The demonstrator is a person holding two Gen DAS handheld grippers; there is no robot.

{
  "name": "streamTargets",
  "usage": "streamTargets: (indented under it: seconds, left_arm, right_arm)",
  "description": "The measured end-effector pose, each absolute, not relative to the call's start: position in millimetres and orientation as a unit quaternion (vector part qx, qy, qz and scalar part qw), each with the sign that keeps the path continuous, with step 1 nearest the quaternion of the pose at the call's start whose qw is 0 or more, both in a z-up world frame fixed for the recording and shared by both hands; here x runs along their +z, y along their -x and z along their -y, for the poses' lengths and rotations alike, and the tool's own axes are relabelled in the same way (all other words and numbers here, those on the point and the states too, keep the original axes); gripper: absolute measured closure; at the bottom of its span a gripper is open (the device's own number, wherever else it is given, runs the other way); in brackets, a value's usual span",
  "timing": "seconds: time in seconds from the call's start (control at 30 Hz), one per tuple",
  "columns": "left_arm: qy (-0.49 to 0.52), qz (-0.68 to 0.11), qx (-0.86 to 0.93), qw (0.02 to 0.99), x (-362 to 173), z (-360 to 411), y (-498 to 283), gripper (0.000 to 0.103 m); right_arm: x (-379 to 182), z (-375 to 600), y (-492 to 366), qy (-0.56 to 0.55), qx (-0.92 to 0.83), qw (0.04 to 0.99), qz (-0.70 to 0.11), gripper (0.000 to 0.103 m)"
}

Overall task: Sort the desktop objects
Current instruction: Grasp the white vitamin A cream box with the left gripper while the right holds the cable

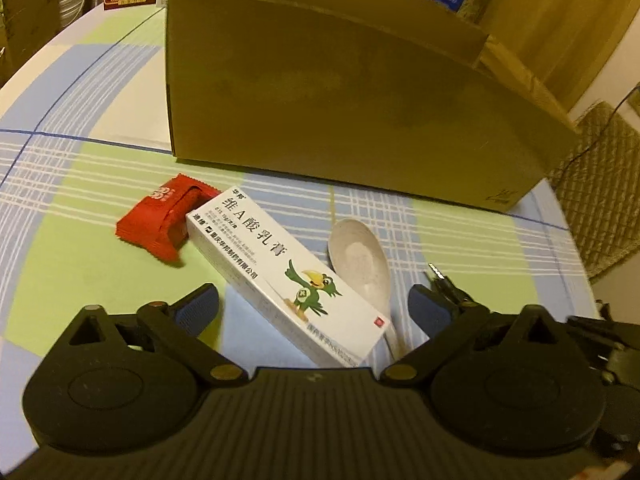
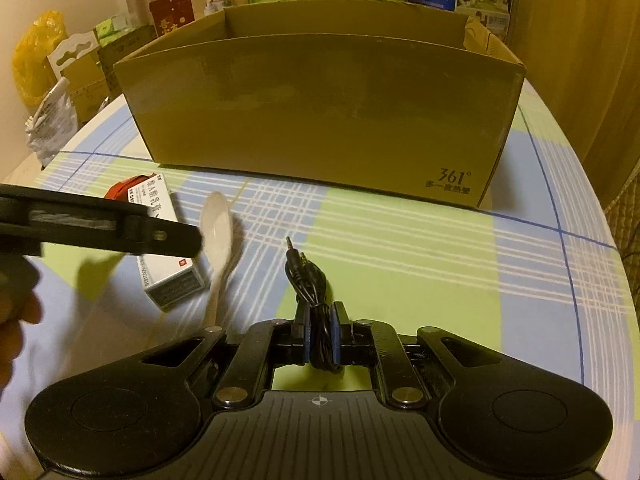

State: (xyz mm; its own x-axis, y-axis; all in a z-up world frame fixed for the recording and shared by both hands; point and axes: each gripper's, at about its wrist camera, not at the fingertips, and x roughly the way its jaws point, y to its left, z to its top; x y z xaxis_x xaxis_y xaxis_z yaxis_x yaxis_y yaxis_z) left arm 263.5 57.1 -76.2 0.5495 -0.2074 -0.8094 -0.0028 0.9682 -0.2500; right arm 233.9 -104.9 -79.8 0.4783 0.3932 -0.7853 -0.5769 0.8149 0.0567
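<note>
With my right gripper (image 2: 320, 338) pinching the coiled cable (image 2: 310, 280) low in the frame, I'd lift it over the near wall of the box (image 2: 320, 112) before releasing, while my left gripper (image 1: 312, 312), fingers wide, straddles the carton (image 1: 280, 276).

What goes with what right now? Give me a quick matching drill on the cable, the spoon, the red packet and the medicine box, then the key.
Things:
1. black audio cable
2. white spoon
3. red packet
4. white medicine box

States:
A. lies between the open fingers of the left gripper
B. clamped in the right gripper
C. partly tucked under one end of the medicine box
D. lies on the cloth to the right of the medicine box

Pairs: 1-B, 2-D, 3-C, 4-A
</note>
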Motion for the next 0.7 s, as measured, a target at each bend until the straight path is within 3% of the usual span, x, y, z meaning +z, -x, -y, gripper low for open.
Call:
streamTargets:
  seconds: [0.13,0.2,0.27,0.37,0.7]
  left_arm:
    - [0.08,-0.475,-0.051,0.875,-80.8,-54.2,-265.6,0.02]
    - [0.068,-0.475,-0.055,0.876,-79.3,-56.7,-262.2,0.032]
    - [0.06,-0.477,-0.059,0.875,-77.5,-61.8,-256.5,0.056]
    - [0.047,-0.48,-0.069,0.873,-76.5,-70.6,-243.2,0.068]
    - [-0.006,-0.479,-0.095,0.872,-73.1,-78.0,-192.7,0.069]
  right_arm:
    - [-81.0,104.6,-232.5,0.113,0.286,0.853,-0.422,0.096]
    - [-81.2,105.1,-231.9,0.111,0.286,0.853,-0.422,0.096]
    - [-81.0,105.4,-229.7,0.108,0.285,0.853,-0.423,0.096]
    - [-80.6,106.7,-225.2,0.104,0.286,0.853,-0.425,0.096]
    - [-79.1,109.2,-200.6,0.098,0.289,0.851,-0.427,0.096]
